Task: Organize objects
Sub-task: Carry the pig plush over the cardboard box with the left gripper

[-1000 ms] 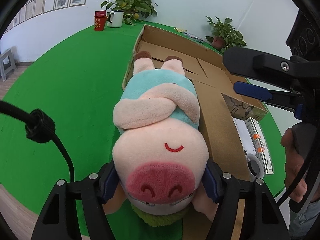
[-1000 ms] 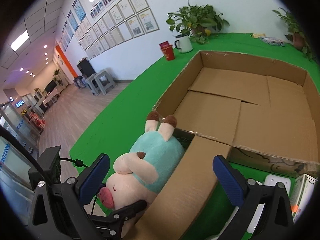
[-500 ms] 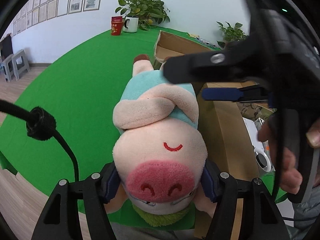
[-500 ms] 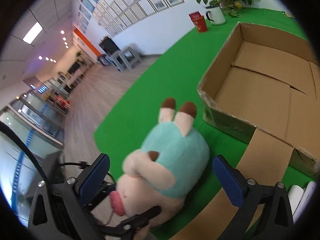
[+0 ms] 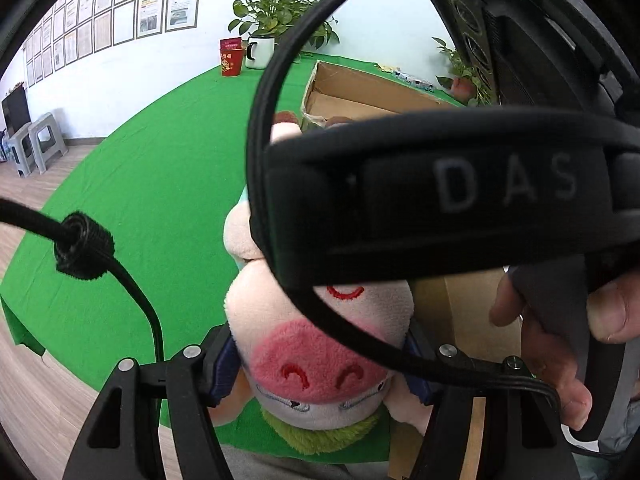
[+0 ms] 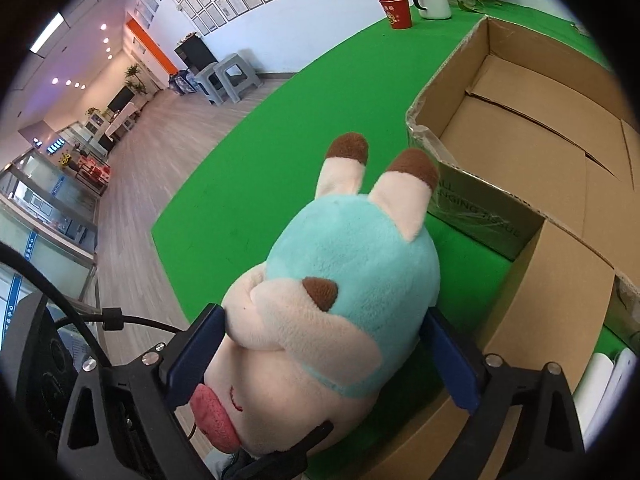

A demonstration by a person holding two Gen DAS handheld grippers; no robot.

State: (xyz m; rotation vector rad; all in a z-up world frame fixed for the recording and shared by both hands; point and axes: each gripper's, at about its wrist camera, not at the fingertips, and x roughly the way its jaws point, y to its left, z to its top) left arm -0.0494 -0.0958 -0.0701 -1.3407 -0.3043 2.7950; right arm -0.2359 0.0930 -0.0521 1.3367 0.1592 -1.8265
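Soft, light pink-and-teal plush pig [image 6: 340, 280], near the green table's [image 6: 240, 200] front edge beside the open cardboard box [image 6: 540, 140]: left gripper [image 5: 320, 364] pinches its compressible head, right gripper [image 6: 320, 356], jaws just closing, straddles its body.

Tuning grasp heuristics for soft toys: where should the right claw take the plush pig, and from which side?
Around the teal belly, from above. The plush pig lies lengthwise, legs toward the cardboard box, so its flanks face the pads. The right claw, which has just been closing, already straddles the arm and flank. The left claw clamps the head, so that is taken.
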